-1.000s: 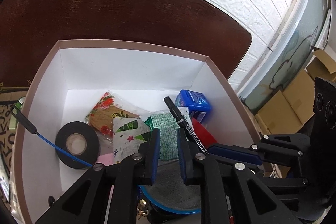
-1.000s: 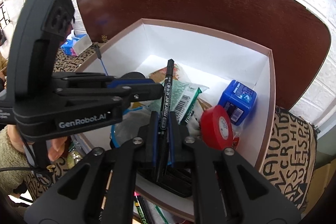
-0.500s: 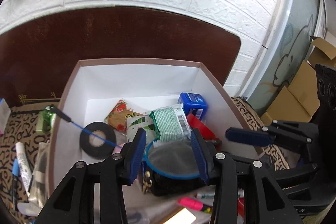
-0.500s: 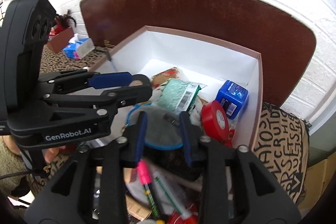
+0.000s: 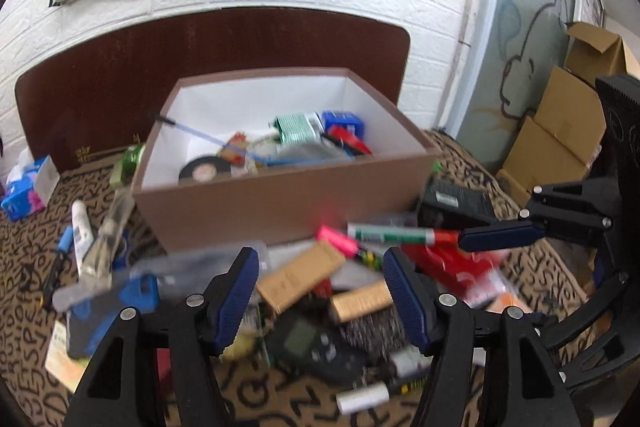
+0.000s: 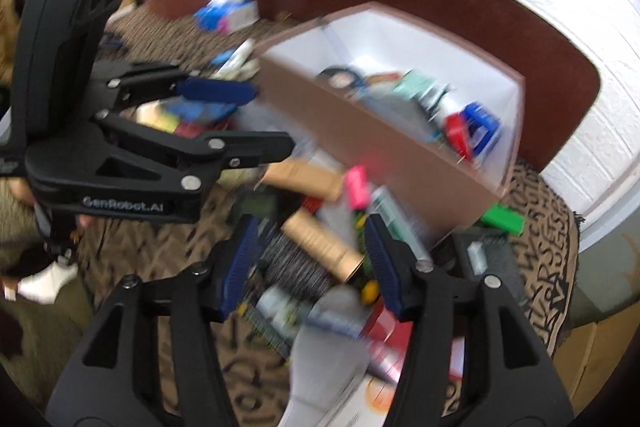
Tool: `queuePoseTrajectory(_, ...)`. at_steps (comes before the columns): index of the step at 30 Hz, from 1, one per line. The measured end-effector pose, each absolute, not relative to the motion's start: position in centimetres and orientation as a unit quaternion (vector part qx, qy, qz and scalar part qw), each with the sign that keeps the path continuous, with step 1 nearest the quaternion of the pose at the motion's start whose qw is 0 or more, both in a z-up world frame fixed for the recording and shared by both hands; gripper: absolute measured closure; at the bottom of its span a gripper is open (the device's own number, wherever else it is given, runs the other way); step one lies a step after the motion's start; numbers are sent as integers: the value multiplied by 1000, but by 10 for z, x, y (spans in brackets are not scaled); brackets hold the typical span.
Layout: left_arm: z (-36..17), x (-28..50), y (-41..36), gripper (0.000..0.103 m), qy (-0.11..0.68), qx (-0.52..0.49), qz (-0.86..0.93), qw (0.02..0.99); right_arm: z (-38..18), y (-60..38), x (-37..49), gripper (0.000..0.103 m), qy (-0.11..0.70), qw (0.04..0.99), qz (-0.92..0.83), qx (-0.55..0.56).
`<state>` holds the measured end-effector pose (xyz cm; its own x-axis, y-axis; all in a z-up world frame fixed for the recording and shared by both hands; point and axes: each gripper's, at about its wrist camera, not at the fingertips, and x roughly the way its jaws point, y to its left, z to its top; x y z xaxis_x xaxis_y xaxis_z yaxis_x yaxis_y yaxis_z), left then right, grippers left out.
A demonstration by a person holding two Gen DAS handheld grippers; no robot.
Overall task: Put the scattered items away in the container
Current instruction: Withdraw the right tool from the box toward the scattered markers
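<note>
So both my tongs are hanging over the junk pile in front of the brown cardboard box with the white inside (image 5: 280,203), which sits on the patterned brown cloth with black letters (image 5: 32,247), backed up against a dark brown rounded board (image 5: 120,59) on a white brick wall. My left gripper (image 5: 316,291) has just been opening up and has nothing between its blue pads, just clutter showing through the gap: a tan cardboard packet (image 5: 300,275), a pink highlighter (image 5: 336,239), a green-and-red marker (image 5: 400,235) and a dark handheld gadget with a small screen (image 5: 312,343). My right gripper (image 6: 312,259) has likewise just been spreading and is empty too, with a tan tube-shaped packet (image 6: 324,243) and a grey bristly brush thing (image 6: 296,271) lying under the gap. Room-wise, the box's near wall stands right behind the pile, so there's barely any bare cloth between the clutter and the box; the right corner of the box comes close to a green block (image 6: 502,221) and a black box (image 5: 456,199). The cloth on the left has a white tube (image 5: 82,227) and a blue pen (image 5: 64,239) on it. Inside the box I can see a black roll of tape (image 5: 204,171), a green-and-white wrapper (image 5: 296,127), a blue cube-ish box (image 5: 344,121) and a red roll (image 5: 350,143), packed toward the right half, with the back left corner open. Only readable writing is "GenRobot.AI" on the side of my left gripper, in the right camera; everything else is too blurred.
</note>
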<state>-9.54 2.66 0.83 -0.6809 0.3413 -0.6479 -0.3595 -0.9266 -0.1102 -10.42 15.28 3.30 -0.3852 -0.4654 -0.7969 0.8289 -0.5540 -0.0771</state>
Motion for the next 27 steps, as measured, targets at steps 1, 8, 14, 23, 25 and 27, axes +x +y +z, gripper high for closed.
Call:
queuePoseTrajectory(1, 1, -86, 28, 35, 18, -355, 914, 195, 29, 153, -97, 46, 252, 409, -791, 378)
queuePoseTrajectory(8, -39, -44, 40, 28, 35, -390, 895, 213, -9, 158, -57, 46, 321, 436, -742, 396)
queuePoseTrajectory(14, -61, -38, 41, 28, 29, -417, 881, 222, -33, 160, -51, 59, 342, 449, -711, 419)
queuePoseTrajectory(23, -85, -47, 50, 28, 23, -460, 857, 233, -52, 153, -58, 63, 370, 452, -685, 436)
queuePoseTrajectory(25, -88, -51, 48, 28, 3, -468, 852, 235, -55, 152, -61, 69, 373, 452, -679, 442)
queuePoseTrajectory(27, -89, -56, 43, 28, -21, -473, 849, 236, -59, 150, -63, 76, 377, 457, -670, 447)
